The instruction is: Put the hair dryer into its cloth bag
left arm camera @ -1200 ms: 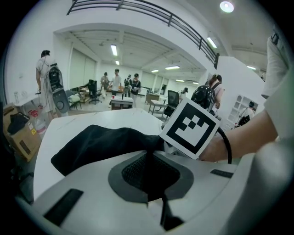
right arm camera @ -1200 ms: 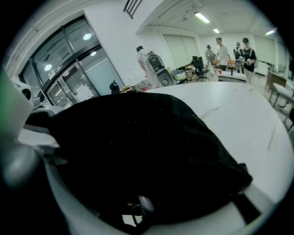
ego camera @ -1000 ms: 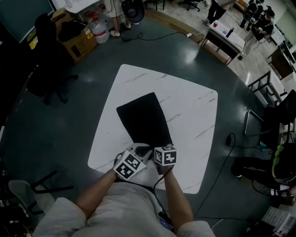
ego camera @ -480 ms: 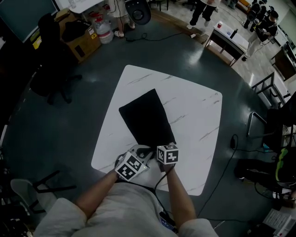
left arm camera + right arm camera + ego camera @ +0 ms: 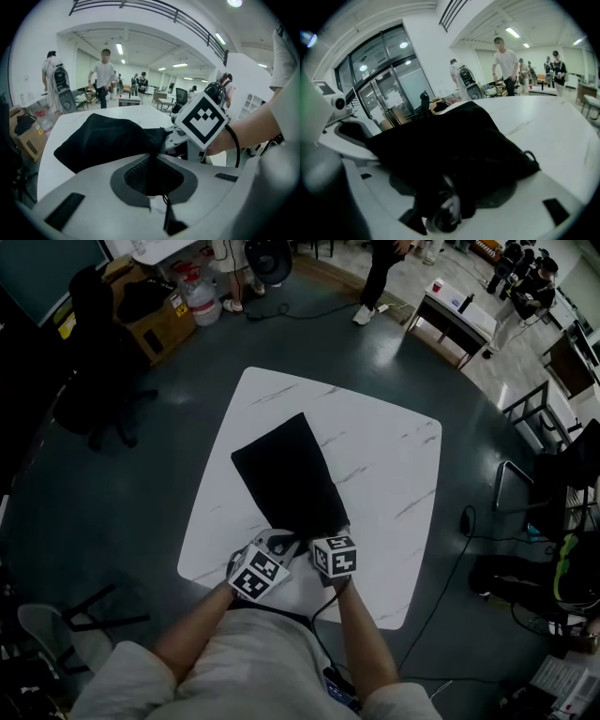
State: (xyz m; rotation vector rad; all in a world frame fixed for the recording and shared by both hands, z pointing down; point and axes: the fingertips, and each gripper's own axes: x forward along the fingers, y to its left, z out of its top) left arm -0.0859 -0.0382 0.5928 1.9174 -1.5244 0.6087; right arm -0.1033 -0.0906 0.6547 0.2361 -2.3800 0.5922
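Cloth bag [image 5: 286, 479] on worktop [image 5: 384, 465]; hair dryer unseen, judged inside (pale rounded end [image 5: 444, 212] at mouth). Left tongs [image 5: 278, 545] pinch its hem; right tongs [image 5: 330, 532] just opened, cloth loose between. Advised: hold left pinch, tug cloth over that end

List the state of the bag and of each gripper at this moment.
cloth bag: lying bulged on the table, near end bunched up at the grippers.
left gripper: shut on a pinch of the bag's cloth.
right gripper: open; its jaws have just been opening, with bag cloth draped between them.
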